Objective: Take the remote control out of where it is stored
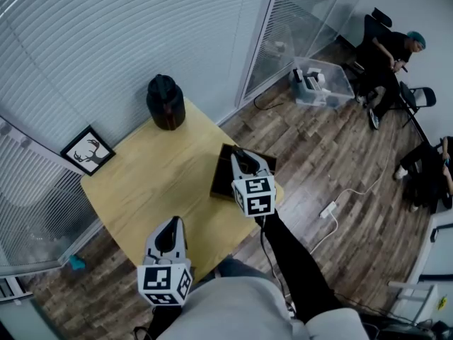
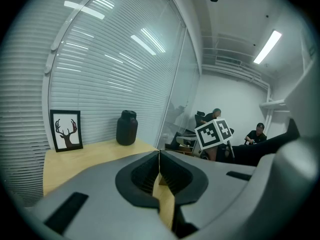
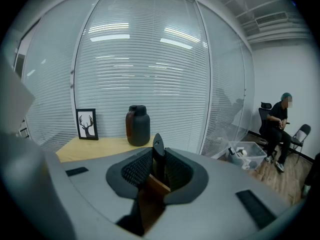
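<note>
My right claw (image 3: pixel 158 155) is closed on the remote control (image 3: pixel 157 145). The remote stands upright between the ribbed pads (image 3: pixel 136 170), and its top end rises a little above them. What I can see of it is a thin, black, matte sliver, narrow edge toward me. It tapers to a rounded point and has one tiny pale dot just under the tip. Directly below my jaws is a brown wooden edge of the storage box (image 3: pixel 156 187). From the head view the same claw (image 1: pixel 243 156) hangs over that dark, shallow box (image 1: pixel 221 178), which sits at the counter's (image 1: pixel 156 183) edge on my right. From up there the remote blends into the black pads, and I cannot tell whether its lower end is clear of the box. My left claw (image 2: pixel 159 156) has its jaws pressed together with nothing between them, only bare yellow wood showing through the slit below. In the head view it (image 1: pixel 170 227) hovers over the near edge of the counter, well apart from the box. Beyond both claws, at the far side near the blinds, stand a dark lidded jar (image 3: pixel 138 125) and, to its left, a framed picture of antlers (image 3: pixel 87 123).
</note>
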`<state>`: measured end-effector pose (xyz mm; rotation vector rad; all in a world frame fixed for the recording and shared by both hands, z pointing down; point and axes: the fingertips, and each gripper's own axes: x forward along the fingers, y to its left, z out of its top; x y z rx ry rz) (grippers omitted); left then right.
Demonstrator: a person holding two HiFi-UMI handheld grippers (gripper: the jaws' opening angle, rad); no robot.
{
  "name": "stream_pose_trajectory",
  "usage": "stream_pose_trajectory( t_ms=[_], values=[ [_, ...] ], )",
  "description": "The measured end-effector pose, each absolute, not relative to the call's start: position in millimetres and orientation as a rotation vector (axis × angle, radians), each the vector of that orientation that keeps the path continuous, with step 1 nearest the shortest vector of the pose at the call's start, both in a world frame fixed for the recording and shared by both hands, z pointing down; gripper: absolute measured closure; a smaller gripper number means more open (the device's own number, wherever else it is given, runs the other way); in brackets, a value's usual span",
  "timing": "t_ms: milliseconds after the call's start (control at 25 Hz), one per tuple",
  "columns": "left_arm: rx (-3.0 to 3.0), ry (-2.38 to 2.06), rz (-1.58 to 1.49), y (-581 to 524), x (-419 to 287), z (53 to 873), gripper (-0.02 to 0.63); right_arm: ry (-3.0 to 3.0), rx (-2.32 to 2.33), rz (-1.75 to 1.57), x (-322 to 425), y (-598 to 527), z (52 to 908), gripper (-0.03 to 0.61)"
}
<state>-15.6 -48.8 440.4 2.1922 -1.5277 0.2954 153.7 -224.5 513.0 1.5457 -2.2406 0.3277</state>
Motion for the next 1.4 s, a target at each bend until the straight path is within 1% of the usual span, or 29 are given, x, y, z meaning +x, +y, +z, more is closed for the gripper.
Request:
stream_pose_trajectory(
  t_ms=[1400],
  values=[
    [2.229,-1.477,0.291,-46,-3,438,0.604,-2.273,1.561,0.331,152,-224,503,0.503]
  ],
)
